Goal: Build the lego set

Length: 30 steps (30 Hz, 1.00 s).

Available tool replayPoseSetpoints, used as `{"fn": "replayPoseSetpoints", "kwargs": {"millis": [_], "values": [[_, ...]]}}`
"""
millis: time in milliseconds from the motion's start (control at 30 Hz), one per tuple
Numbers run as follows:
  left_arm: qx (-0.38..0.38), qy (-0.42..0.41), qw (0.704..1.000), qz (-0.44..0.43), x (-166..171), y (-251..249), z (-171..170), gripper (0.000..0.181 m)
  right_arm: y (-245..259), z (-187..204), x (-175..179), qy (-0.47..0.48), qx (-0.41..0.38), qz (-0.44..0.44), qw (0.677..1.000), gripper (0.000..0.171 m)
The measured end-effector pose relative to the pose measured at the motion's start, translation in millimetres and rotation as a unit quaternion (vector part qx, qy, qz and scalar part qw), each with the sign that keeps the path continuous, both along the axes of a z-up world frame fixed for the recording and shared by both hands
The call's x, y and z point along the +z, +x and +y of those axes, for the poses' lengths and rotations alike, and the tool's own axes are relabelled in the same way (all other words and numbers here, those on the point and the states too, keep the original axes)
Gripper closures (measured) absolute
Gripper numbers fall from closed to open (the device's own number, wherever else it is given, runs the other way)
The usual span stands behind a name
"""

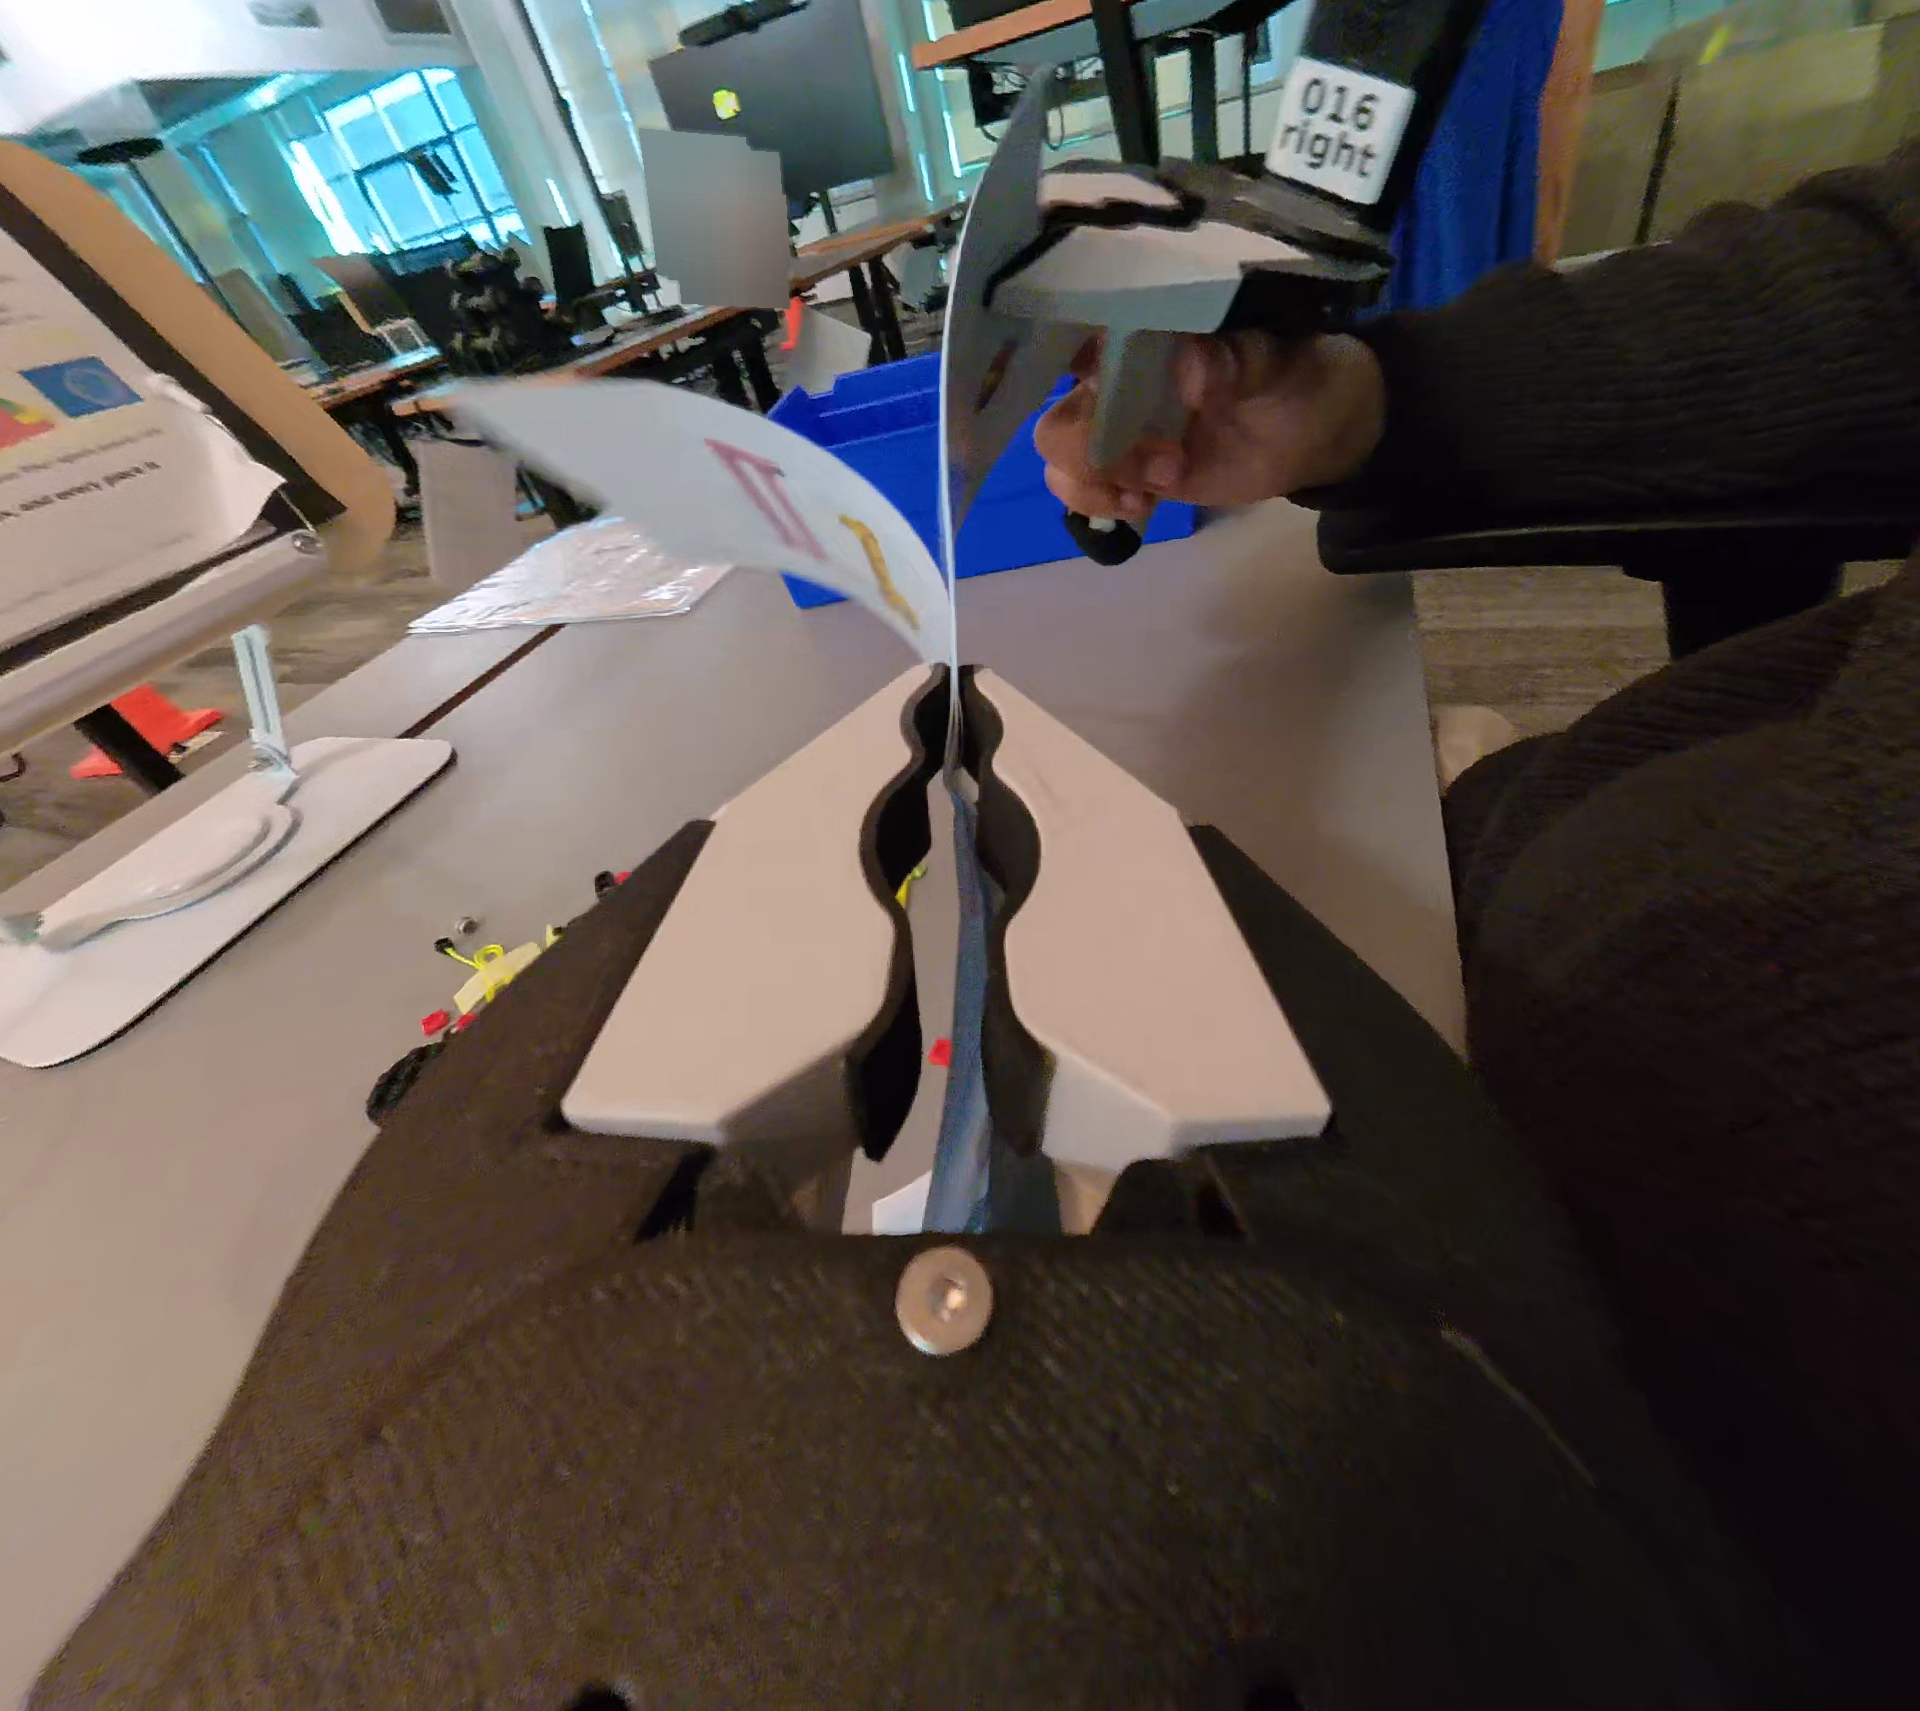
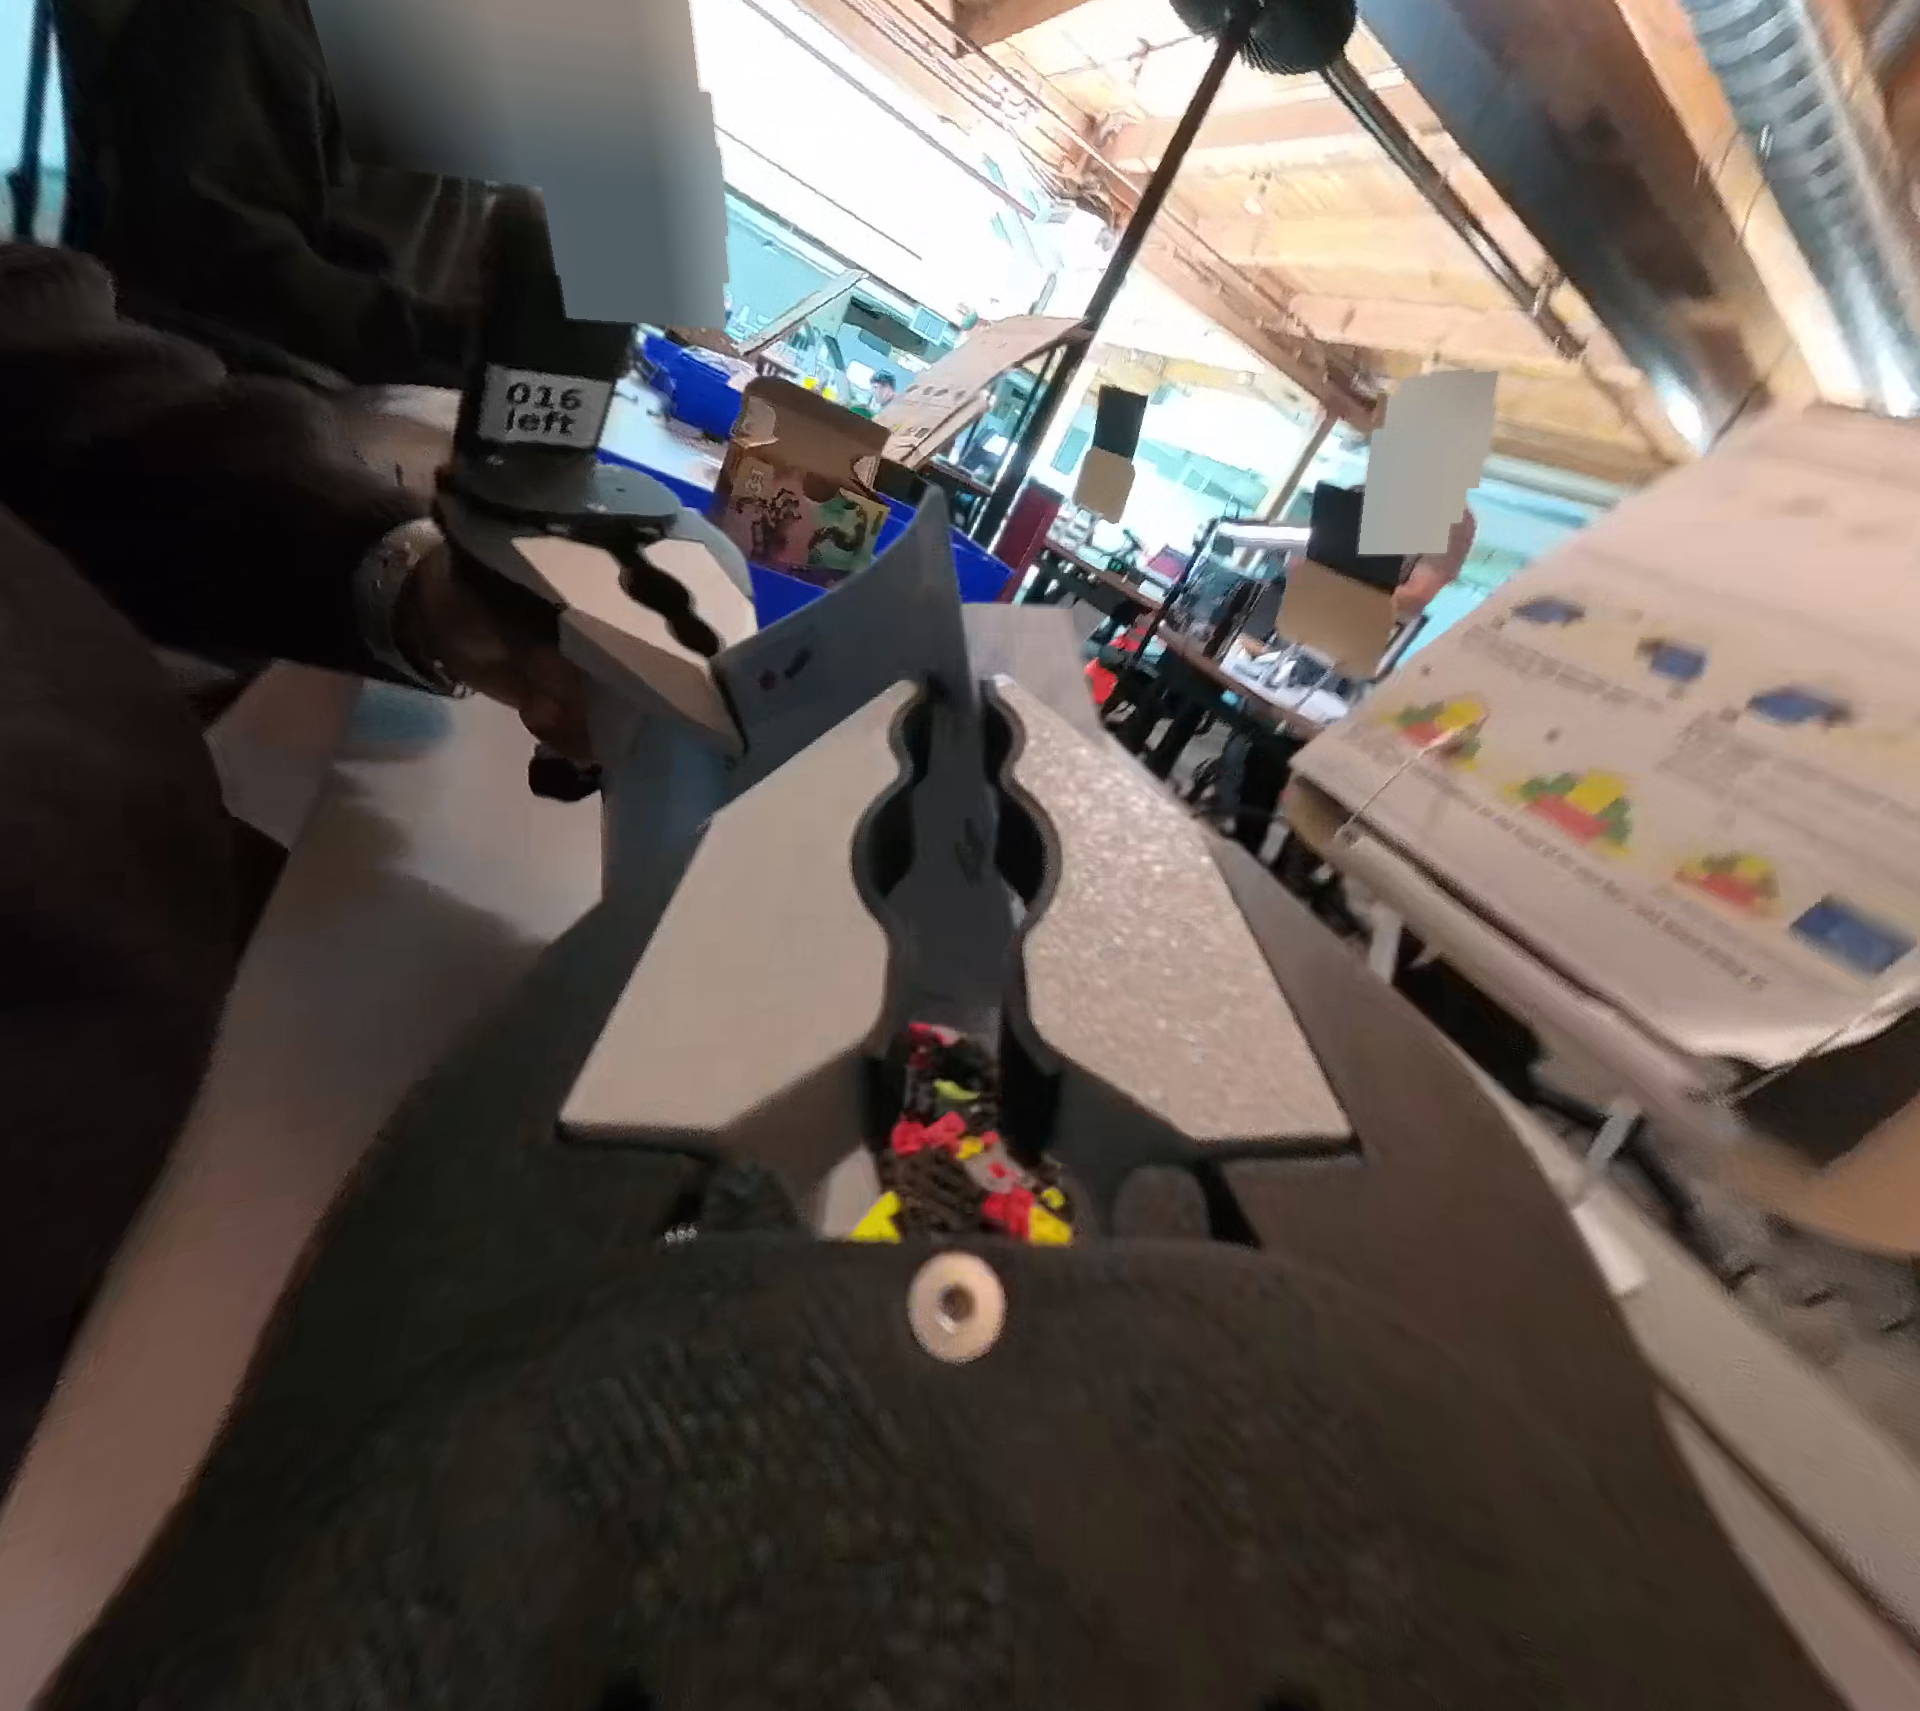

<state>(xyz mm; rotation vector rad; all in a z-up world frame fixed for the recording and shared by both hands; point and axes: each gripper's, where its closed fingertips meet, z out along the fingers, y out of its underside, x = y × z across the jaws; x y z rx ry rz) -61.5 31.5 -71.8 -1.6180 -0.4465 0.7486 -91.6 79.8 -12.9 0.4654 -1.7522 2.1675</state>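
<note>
A white instruction booklet (image 1: 748, 487) is held up over the grey table (image 1: 1195, 685). My left gripper (image 1: 951, 685) is shut on its lower edge. One page curls off to the left, and another rises to my right gripper (image 1: 992, 290), which is shut on it. In the right wrist view, my right gripper (image 2: 961, 695) pinches the grey-looking page (image 2: 883, 622), and the left gripper (image 2: 727, 695) clamps the same booklet at the left. Loose black, red and yellow lego pieces (image 2: 956, 1162) lie on the table below; some show in the left wrist view (image 1: 488, 975).
A stand (image 1: 208, 809) holding a printed guide sheet (image 2: 1610, 778) is on the table's left side. A blue bin (image 1: 883, 435) and a clear plastic bag (image 1: 582, 570) sit at the far end. A person's dark sleeve (image 1: 1662, 414) fills the right. The grippers' ends are close to 9 cm from one another.
</note>
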Motion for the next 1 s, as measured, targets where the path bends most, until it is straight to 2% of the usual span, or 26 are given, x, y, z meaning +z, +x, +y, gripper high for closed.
{"fn": "replayPoseSetpoints", "kwargs": {"millis": [100,200,300,333,400,433,467,533,700,933,1000], "values": [[-0.012,0.001,1.000,-0.011,0,2,0,0.181,-20,0,-4,0.004,0.000,-0.082,0.997,0.146],[-0.026,0.017,0.999,-0.038,2,3,-2,0.181,-35,-2,-12,0.020,0.006,-0.162,0.987,0.121],[-0.054,0.034,0.993,-0.096,-3,6,-2,0.181,-37,-5,-20,0.043,0.050,-0.260,0.963,0.098],[-0.063,0.037,0.991,-0.114,-5,7,-2,0.181,-37,-6,-22,0.051,0.065,-0.283,0.956,0.095],[-0.064,0.034,0.989,-0.131,-9,6,-4,0.181,-30,-7,-26,0.070,0.096,-0.302,0.946,0.098],[-0.059,0.027,0.989,-0.133,-10,5,-5,0.181,-23,-7,-30,0.084,0.115,-0.299,0.944,0.107],[-0.054,0.021,0.989,-0.134,-11,4,-7,0.181,-15,-7,-33,0.101,0.134,-0.291,0.942,0.120],[-0.042,0.011,0.990,-0.135,-13,1,-11,0.181,1,-6,-40,0.132,0.166,-0.259,0.942,0.169],[-0.032,0.016,0.989,-0.144,-17,-4,-22,0.181,16,-11,-45,0.167,0.178,-0.239,0.940,0.171],[0.052,0.033,0.992,-0.114,-15,-24,-44,0.140,8,-14,-30,0.121,0.172,-0.287,0.935,0.171],[0.072,0.043,0.991,-0.102,-11,-29,-51,0.137,3,-12,-22,0.098,0.174,-0.302,0.932,0.171]]}}
